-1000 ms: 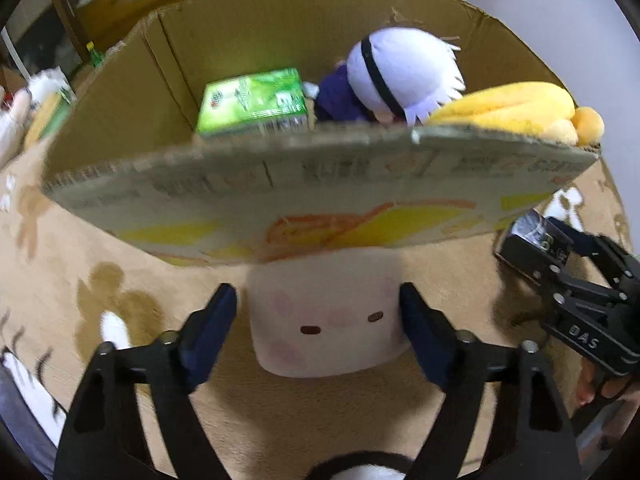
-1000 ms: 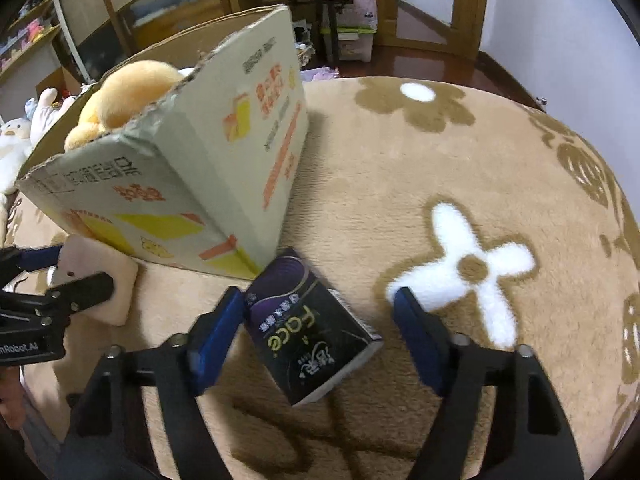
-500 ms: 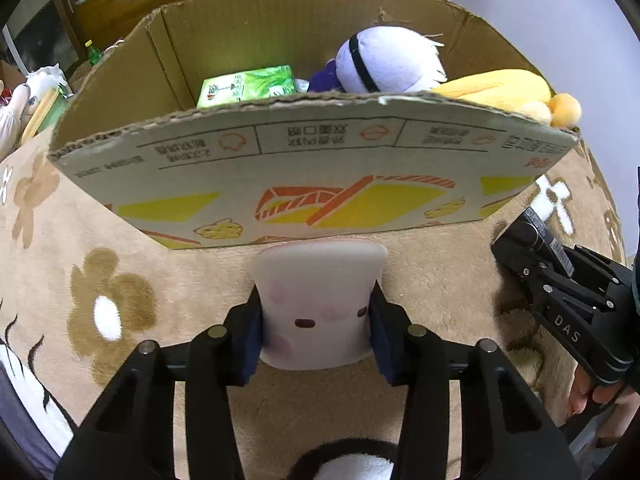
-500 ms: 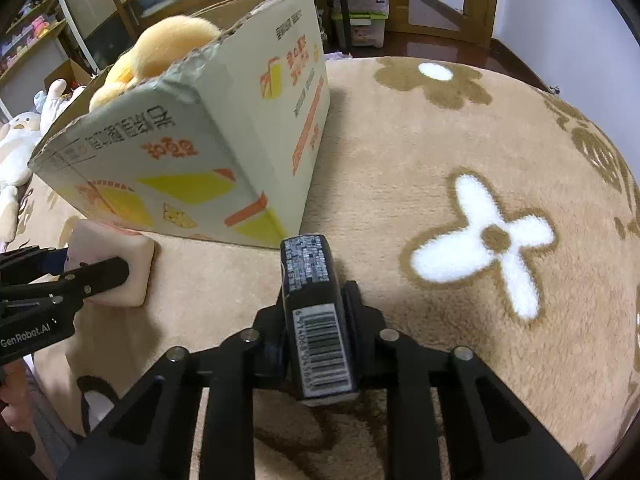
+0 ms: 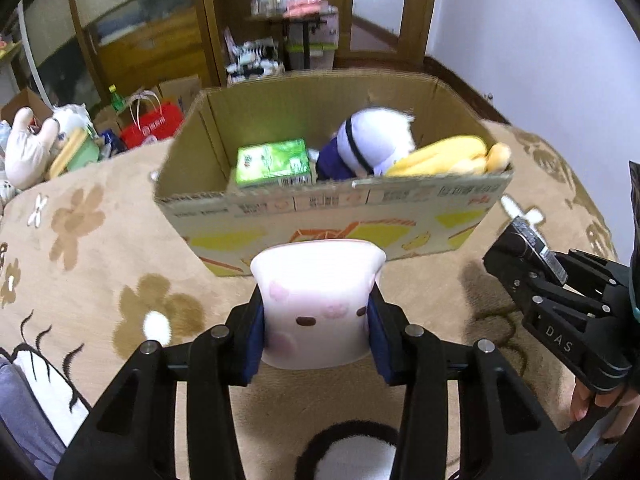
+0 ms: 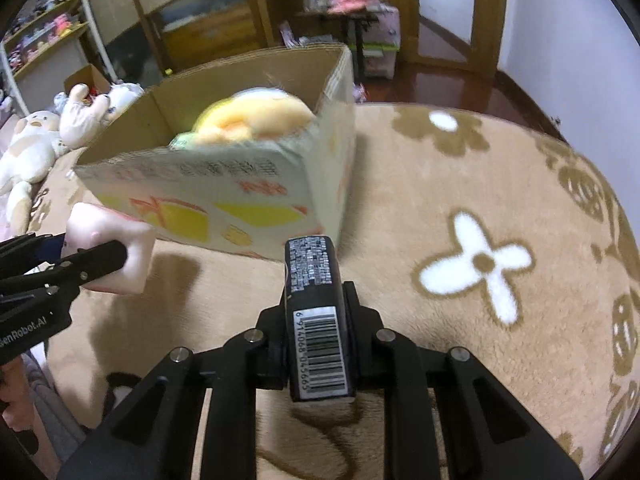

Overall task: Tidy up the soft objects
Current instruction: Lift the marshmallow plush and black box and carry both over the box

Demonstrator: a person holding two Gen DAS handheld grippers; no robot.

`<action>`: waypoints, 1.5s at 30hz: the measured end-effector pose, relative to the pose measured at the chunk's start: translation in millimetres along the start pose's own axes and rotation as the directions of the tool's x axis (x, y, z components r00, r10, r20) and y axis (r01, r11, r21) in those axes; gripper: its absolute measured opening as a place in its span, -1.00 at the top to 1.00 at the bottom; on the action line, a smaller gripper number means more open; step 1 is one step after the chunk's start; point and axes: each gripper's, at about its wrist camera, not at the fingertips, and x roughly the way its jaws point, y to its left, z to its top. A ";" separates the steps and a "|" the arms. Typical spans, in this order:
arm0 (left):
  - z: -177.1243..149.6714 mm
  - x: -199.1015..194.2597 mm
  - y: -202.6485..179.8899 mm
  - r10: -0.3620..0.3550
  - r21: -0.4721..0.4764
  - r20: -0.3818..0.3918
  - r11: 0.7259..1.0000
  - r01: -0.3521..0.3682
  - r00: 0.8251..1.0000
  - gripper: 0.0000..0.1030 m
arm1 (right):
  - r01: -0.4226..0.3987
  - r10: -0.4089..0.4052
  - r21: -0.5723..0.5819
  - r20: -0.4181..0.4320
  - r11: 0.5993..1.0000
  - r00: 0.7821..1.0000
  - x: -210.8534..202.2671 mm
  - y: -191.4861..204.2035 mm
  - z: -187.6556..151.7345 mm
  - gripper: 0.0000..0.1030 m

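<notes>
The left gripper (image 5: 316, 332) pinches a pink pillow (image 5: 316, 304) and the right gripper (image 6: 316, 320) pinches a dark packet (image 6: 316, 312), both held above the rug (image 6: 460, 200) before the cardboard box (image 5: 340, 216).

The left tongs (image 5: 316, 344) clamp a pale pink square plush (image 5: 316, 304) by its two sides, the blue pads pressing into it; its face with two dark eyes and pink cheeks looks toward the camera. Beyond it an open cardboard box (image 5: 332, 216) stands on a beige rug (image 5: 92, 264) patterned with brown and white flowers. Inside the box lie a green pack (image 5: 274, 162), a doll with white hair and purple clothes (image 5: 368, 144), and a yellow plush (image 5: 452, 158) leaning on the right corner. At the right edge, the right tongs (image 5: 516, 246) grip a dark pack (image 5: 534, 236), borne by a hand (image 5: 592, 404). White plush toys (image 5: 28, 148) sit far left.
</notes>
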 end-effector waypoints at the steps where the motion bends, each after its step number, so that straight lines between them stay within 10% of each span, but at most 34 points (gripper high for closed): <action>1: -1.3 -7.7 -0.3 0.005 0.002 0.021 1.000 -0.005 1.000 0.18 | -0.003 0.003 -0.007 0.012 1.000 1.000 -4.1 3.8 1.1 0.58; 25: 69.7 -59.1 26.2 0.106 0.045 0.364 0.990 -0.131 0.925 0.16 | -0.030 0.043 -0.044 0.332 0.999 0.942 -65.0 30.7 82.8 0.58; 45: 79.7 4.2 38.2 0.090 0.042 0.262 0.994 -0.105 0.961 -0.10 | -0.084 0.087 -0.023 0.269 0.996 0.959 6.3 35.6 108.4 0.54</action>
